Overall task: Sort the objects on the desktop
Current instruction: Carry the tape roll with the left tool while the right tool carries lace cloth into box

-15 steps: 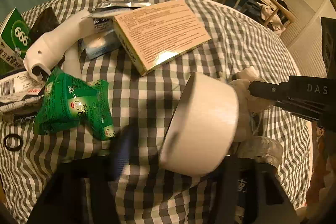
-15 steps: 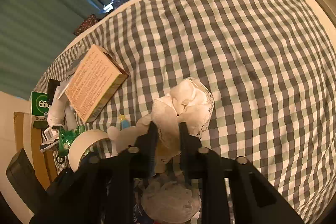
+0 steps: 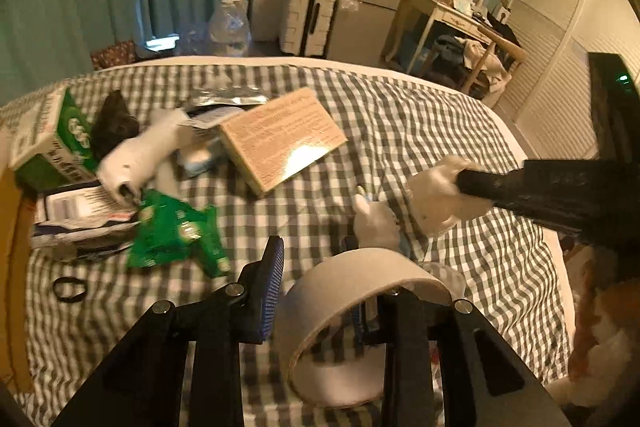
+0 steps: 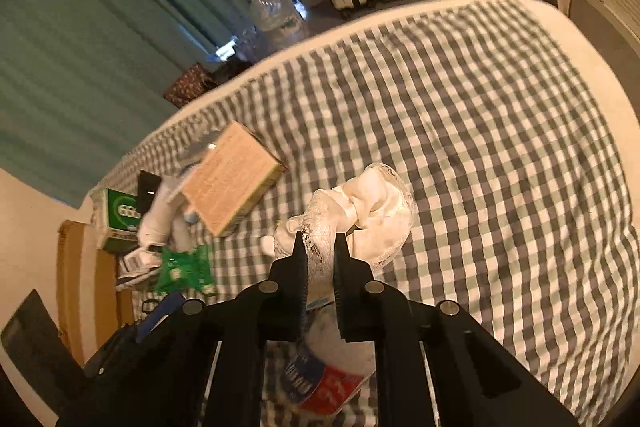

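Box (image 3: 282, 137) right of pouch (image 3: 174, 233), seemingly apart

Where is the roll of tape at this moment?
In the left wrist view, bottom centre: the tape roll sits in the left tool, near the green packet.

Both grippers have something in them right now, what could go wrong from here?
The tape roll sits with only one of the left gripper's fingers through its hole, so it may swing or slide off. The lace cloth is pinched only at one corner by the right gripper; the hanging bulk could snag the tan box or slip free.
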The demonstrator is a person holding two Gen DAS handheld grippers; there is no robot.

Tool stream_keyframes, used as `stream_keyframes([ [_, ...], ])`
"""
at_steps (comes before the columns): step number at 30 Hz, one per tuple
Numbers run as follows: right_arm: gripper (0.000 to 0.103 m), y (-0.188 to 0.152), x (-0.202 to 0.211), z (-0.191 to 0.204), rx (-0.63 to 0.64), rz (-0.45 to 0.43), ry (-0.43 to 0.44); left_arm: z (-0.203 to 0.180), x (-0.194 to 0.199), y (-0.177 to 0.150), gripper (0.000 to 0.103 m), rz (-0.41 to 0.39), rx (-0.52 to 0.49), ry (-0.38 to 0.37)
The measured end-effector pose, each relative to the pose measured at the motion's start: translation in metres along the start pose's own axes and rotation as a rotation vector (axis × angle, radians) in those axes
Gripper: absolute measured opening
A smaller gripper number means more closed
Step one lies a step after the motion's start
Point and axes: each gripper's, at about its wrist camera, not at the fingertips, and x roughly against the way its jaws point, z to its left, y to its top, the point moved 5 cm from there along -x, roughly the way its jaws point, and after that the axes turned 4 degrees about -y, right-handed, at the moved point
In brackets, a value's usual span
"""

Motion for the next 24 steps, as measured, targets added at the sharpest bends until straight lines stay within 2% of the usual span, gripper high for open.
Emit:
stream_keyframes([
  [4, 0.011, -0.002, 0.018, 0.019, 0.026, -0.037, 0.014, 0.001, 0.021, 0.0, 0.028, -0.025, 0.023, 0.007],
  [8, 0.011, -0.006, 0.043, 0.036, 0.078, -0.088, 0.016, 0.0, 0.049, 0.01, 0.028, -0.084, 0.049, 0.016],
  [13, 0.011, -0.018, 0.073, 0.075, 0.196, -0.148, 0.044, 0.025, 0.1, 0.024, 0.028, -0.179, 0.108, 0.061],
  [16, 0.011, -0.028, 0.084, 0.107, 0.273, -0.155, 0.049, 0.055, 0.128, 0.03, 0.028, -0.208, 0.194, 0.14],
  [17, 0.011, -0.031, 0.087, 0.12, 0.301, -0.152, 0.047, 0.065, 0.136, 0.03, 0.028, -0.211, 0.232, 0.144],
  [20, 0.011, -0.04, 0.097, 0.17, 0.363, -0.146, 0.128, 0.095, 0.158, 0.029, 0.028, -0.231, 0.32, 0.139],
  [24, 0.011, -0.051, 0.104, 0.239, 0.464, -0.133, 0.212, 0.131, 0.193, 0.034, 0.028, -0.292, 0.373, 0.192],
])
